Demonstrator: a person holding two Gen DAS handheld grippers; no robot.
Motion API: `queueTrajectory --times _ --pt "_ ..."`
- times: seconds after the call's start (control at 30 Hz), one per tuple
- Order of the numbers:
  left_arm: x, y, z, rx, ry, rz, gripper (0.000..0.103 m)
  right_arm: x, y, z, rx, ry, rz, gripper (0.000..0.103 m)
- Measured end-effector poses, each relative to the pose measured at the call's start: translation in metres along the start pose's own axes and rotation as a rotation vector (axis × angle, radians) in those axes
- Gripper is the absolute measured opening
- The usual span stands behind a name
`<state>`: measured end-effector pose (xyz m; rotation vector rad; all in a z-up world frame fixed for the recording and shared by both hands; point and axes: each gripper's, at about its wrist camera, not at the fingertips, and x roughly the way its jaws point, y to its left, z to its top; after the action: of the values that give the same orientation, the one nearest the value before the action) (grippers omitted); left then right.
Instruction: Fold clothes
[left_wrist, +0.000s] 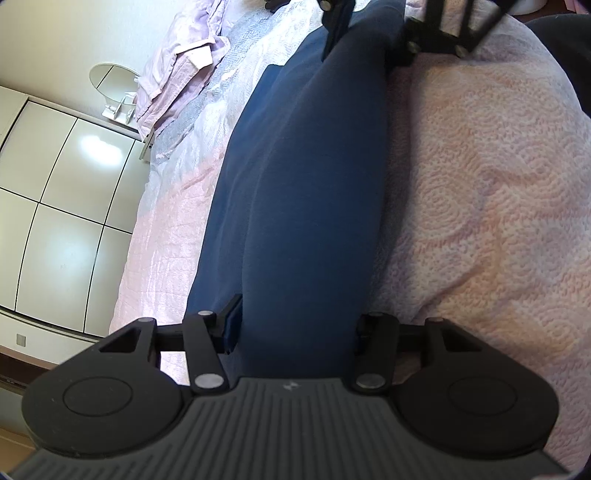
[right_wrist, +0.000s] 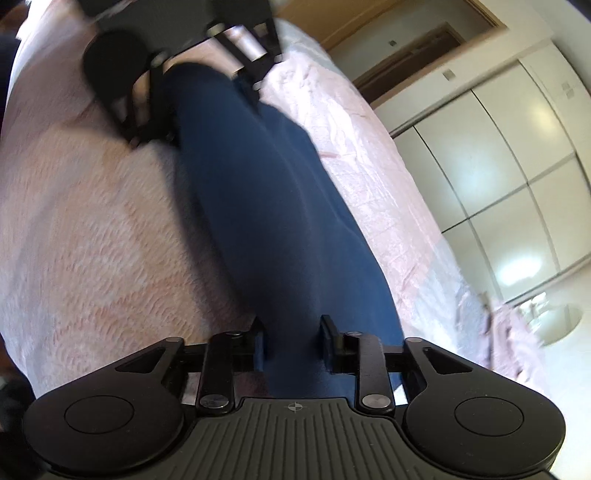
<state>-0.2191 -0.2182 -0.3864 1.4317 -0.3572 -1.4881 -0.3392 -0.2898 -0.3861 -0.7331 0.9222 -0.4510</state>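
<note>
A navy blue garment (left_wrist: 306, 184) runs as a long raised band across the pink bed cover (left_wrist: 480, 184), stretched between my two grippers. My left gripper (left_wrist: 299, 328) holds its near end, jaws wide apart around a thick bundle of the cloth. At the far end my right gripper (left_wrist: 369, 37) pinches the band. In the right wrist view the same garment (right_wrist: 266, 206) leads from my right gripper (right_wrist: 293, 339), shut on a narrower bunch, up to the left gripper (right_wrist: 207, 92). The cloth hides part of the left gripper's right finger.
Crumpled lilac clothes (left_wrist: 177, 66) lie at the far end of the bed. White wardrobe doors (left_wrist: 66, 203) stand beyond the bed's edge, with a round mirror (left_wrist: 110, 79) on a small stand. A brown door (right_wrist: 406, 55) shows in the right wrist view.
</note>
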Motion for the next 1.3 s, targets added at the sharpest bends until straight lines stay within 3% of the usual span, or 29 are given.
queueTrajectory --times 0.17,0.57,0.8,0.93,1.0,1.03,1.1,1.3 --pt "-0.001 0.0 -0.001 0.0 -0.001 -0.006 0.048 0.005 0.019 0.005 -0.051 -0.006 -0.041 0.039" --pt "-0.007 -0.004 -0.009 -0.006 -0.014 -0.003 0.049 0.028 0.004 -0.013 -0.098 0.007 -0.041 0.04" --pt "-0.009 -0.015 -0.007 0.072 -0.013 0.053 0.052 0.043 0.005 -0.001 -0.1 0.022 -0.052 0.04" --pt "-0.02 -0.012 -0.009 0.074 -0.018 0.047 0.049 0.049 -0.002 0.001 -0.069 0.015 -0.038 0.04" --pt "-0.026 -0.011 -0.01 0.075 -0.02 0.044 0.039 0.05 -0.01 0.001 -0.021 0.014 -0.018 0.039" --pt "-0.028 -0.01 -0.011 0.076 -0.021 0.043 0.037 0.05 -0.013 0.001 0.001 0.014 -0.008 0.031" --pt "-0.034 -0.008 -0.012 0.077 -0.023 0.04 0.033 0.045 -0.019 0.002 0.021 0.009 -0.001 0.025" --pt "-0.05 -0.004 -0.015 0.08 -0.029 0.031 0.032 0.003 -0.023 0.018 0.072 -0.024 0.023 0.022"
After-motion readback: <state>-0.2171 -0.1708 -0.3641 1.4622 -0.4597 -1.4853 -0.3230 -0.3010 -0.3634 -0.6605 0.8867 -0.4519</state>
